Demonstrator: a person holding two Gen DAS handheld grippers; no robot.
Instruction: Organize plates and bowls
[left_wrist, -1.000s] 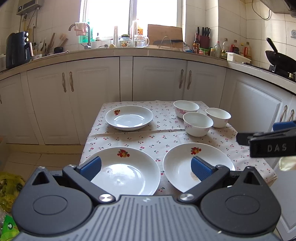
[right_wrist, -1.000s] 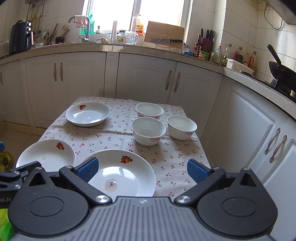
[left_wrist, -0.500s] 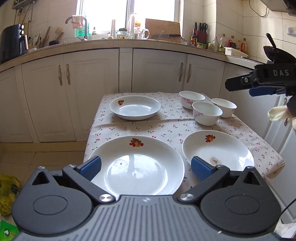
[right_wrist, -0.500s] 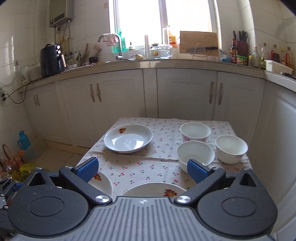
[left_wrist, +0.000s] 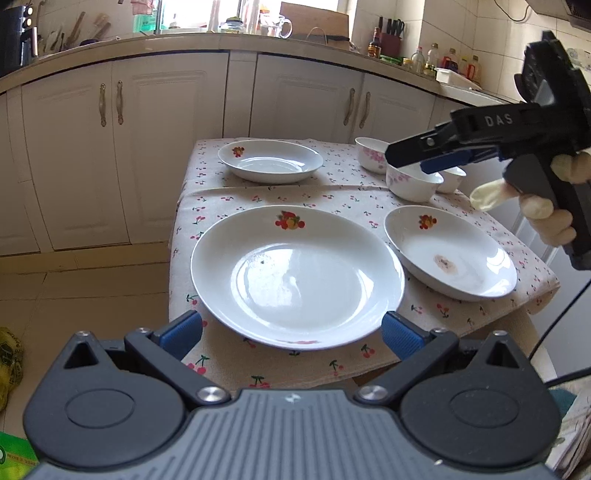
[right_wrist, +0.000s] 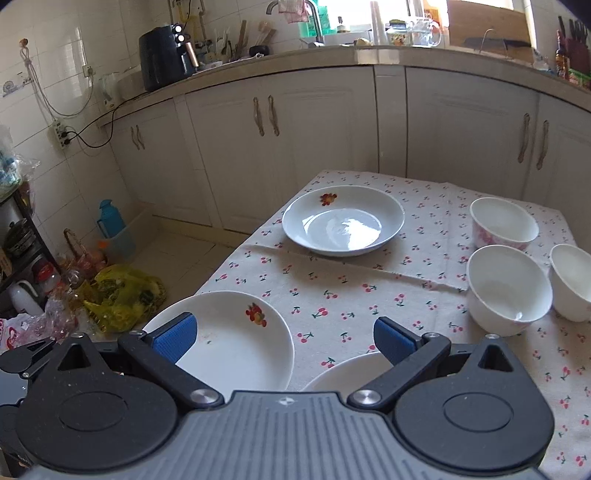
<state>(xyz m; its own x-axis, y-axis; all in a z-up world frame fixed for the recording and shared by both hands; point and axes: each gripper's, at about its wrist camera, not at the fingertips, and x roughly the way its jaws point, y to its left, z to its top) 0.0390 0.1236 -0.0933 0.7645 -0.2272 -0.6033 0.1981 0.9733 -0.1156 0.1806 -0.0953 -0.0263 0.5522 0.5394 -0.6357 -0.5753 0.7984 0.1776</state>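
Three white plates with fruit prints lie on the cherry-print cloth: a large near-left plate (left_wrist: 295, 275), a near-right plate (left_wrist: 448, 251) with a brown smear, and a far plate (left_wrist: 269, 160). Three white bowls (left_wrist: 412, 181) stand at the far right. My left gripper (left_wrist: 291, 330) is open and empty, its blue pads flanking the near edge of the large plate. My right gripper (right_wrist: 282, 339) is open and empty above the near plates (right_wrist: 236, 339); it shows in the left wrist view (left_wrist: 428, 151) high over the bowls. The far plate (right_wrist: 343, 221) and bowls (right_wrist: 508, 288) lie ahead of it.
The small table (left_wrist: 258, 369) stands amid white kitchen cabinets (left_wrist: 147, 140), its left edge dropping to the tiled floor. Bags and bottles (right_wrist: 110, 291) clutter the floor at the left. A gloved hand (left_wrist: 535, 206) holds the right gripper.
My left gripper has dropped and moved in towards the large near plate. My right gripper has risen and turned left, now looking down across the table.
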